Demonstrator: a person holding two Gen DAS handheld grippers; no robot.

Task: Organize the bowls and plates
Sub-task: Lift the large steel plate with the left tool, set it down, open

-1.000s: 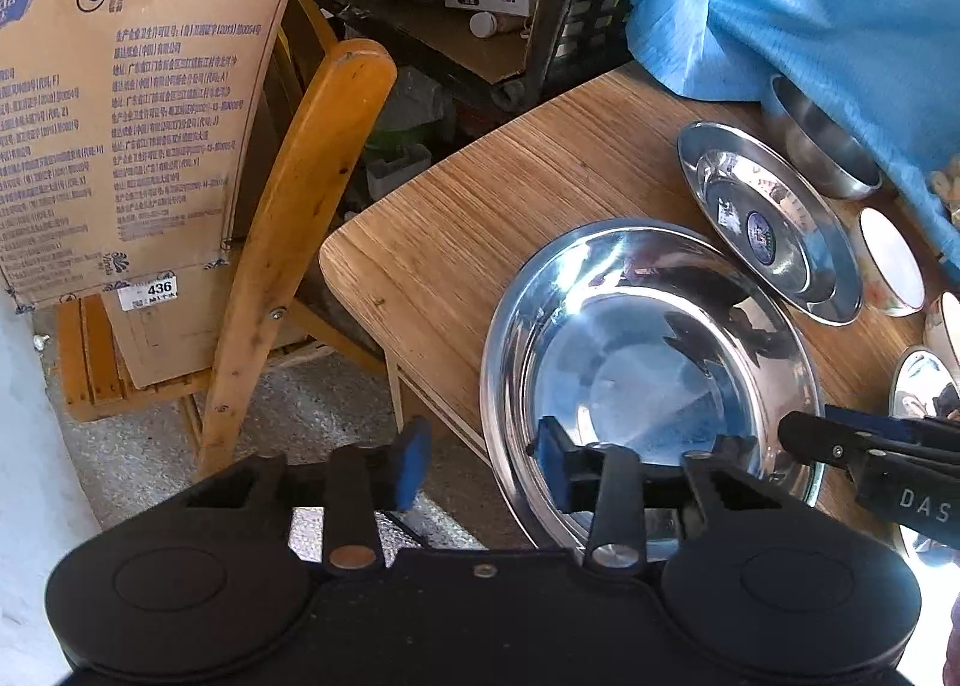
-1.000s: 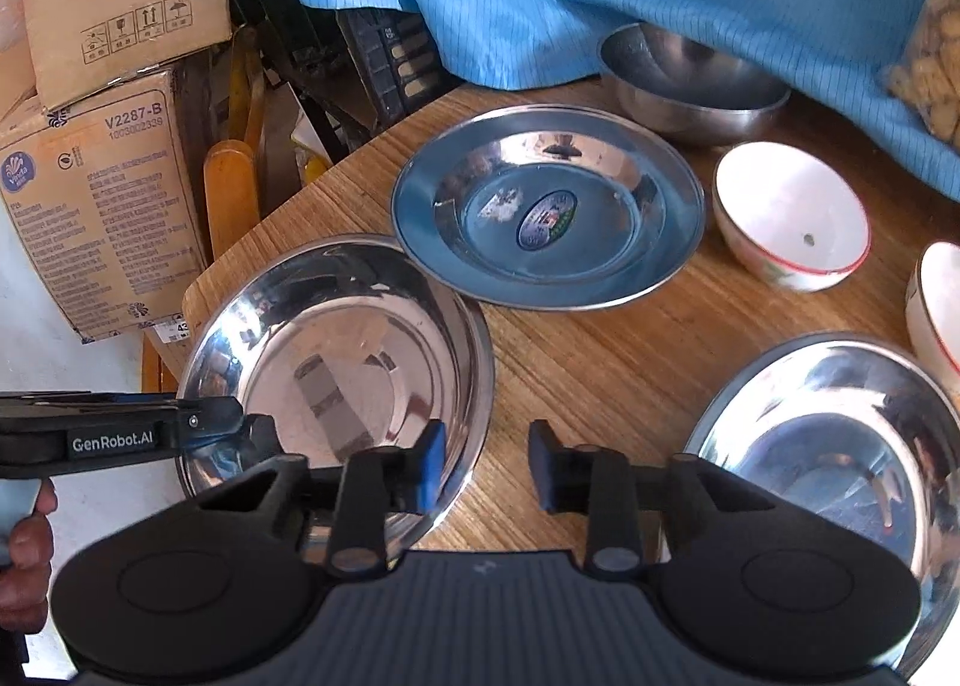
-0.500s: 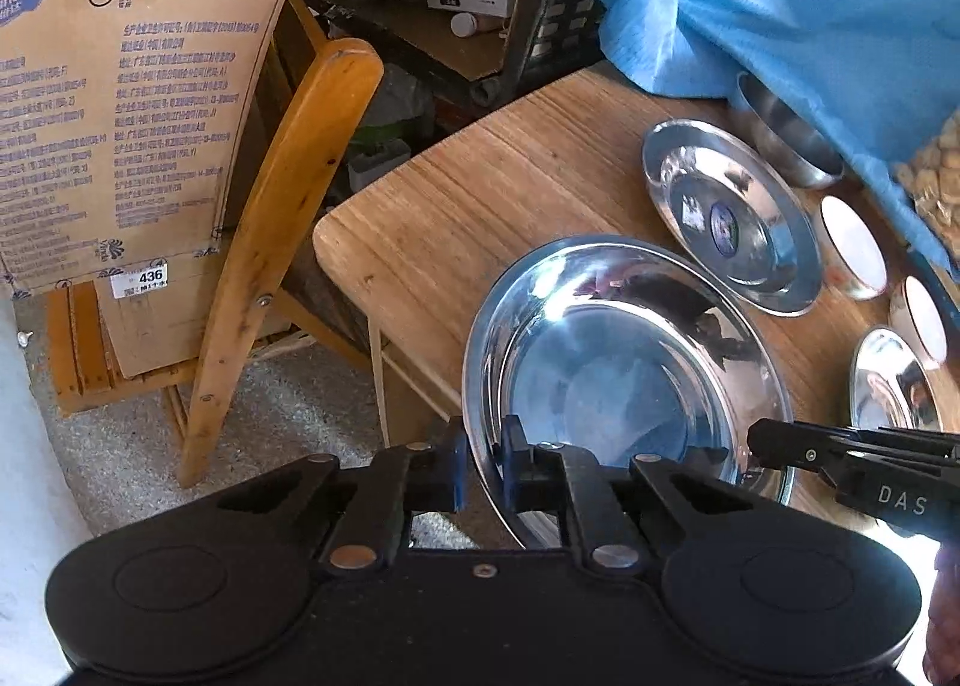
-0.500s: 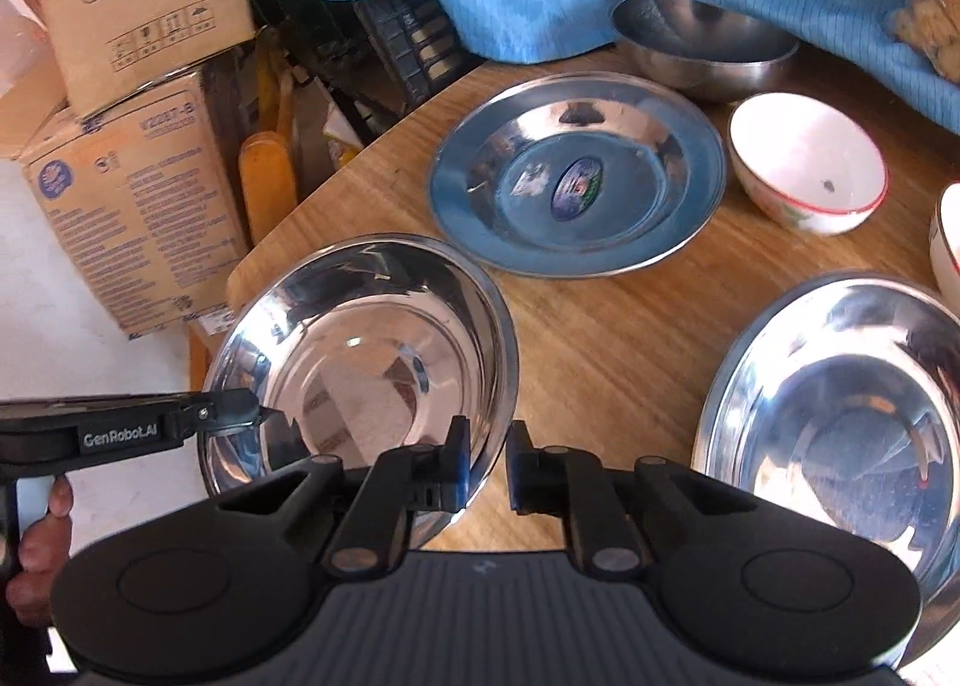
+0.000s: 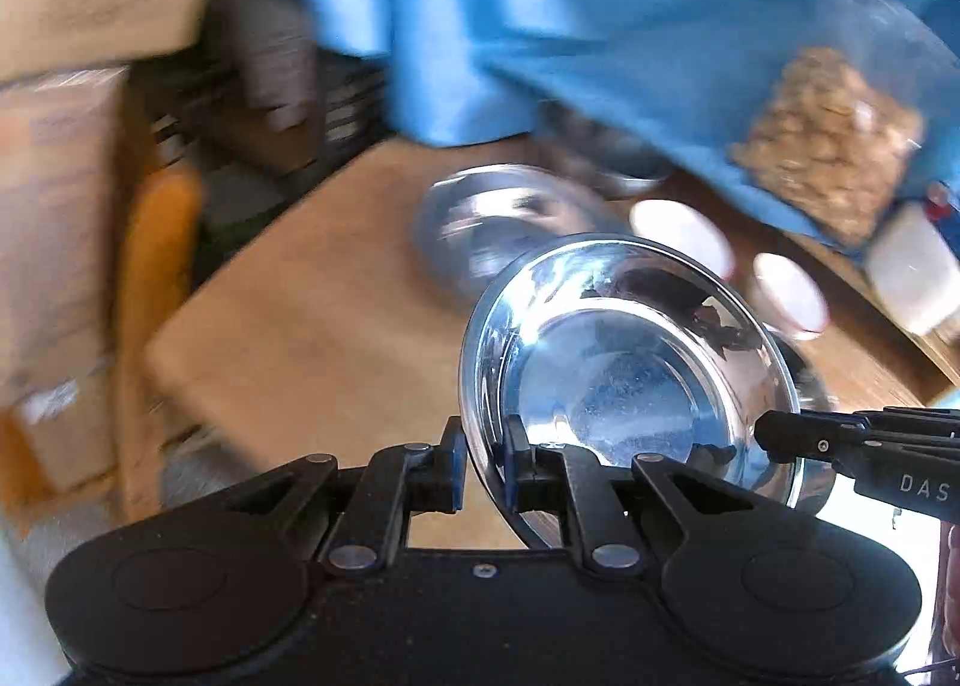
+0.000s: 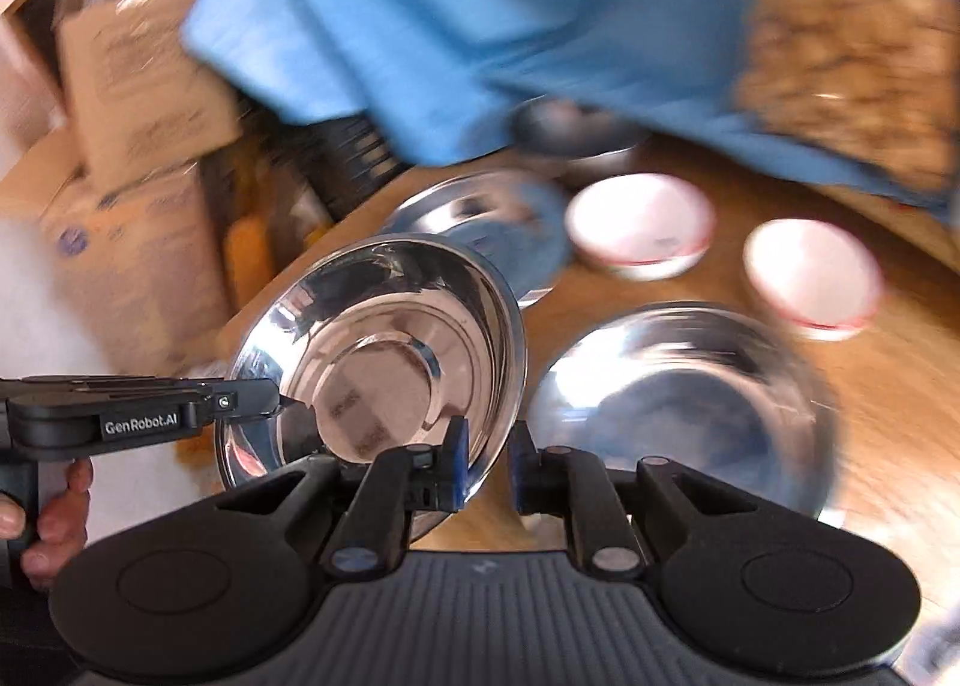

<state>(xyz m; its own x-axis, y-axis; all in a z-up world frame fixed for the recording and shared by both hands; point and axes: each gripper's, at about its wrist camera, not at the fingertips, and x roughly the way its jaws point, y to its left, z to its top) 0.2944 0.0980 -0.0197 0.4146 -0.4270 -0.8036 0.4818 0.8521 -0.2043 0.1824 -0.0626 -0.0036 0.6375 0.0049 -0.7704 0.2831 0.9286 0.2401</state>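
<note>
Both grippers hold one shiny steel bowl (image 5: pixel 630 368) by opposite rims, lifted off the wooden table (image 5: pixel 312 314). My left gripper (image 5: pixel 483 470) is shut on its near-left rim. My right gripper (image 6: pixel 485 461) is shut on its right rim; the bowl also shows in the right wrist view (image 6: pixel 378 368). A second steel bowl (image 6: pixel 678 404) sits on the table to the right. A flat steel plate (image 6: pixel 480 224) lies behind, with two white bowls (image 6: pixel 642 224) (image 6: pixel 810 272) beside it. The background is blurred.
A blue cloth (image 6: pixel 480 38) hangs over the table's back. A steel bowl (image 6: pixel 570 128) sits under it. A bag of brown snacks (image 5: pixel 828 140) lies at the back right. Cardboard boxes (image 6: pixel 138 176) and a wooden chair (image 5: pixel 156 242) stand left of the table.
Both grippers closed on the steel bowl's rims, lifted it off the table and carried it rightward toward the second steel bowl.
</note>
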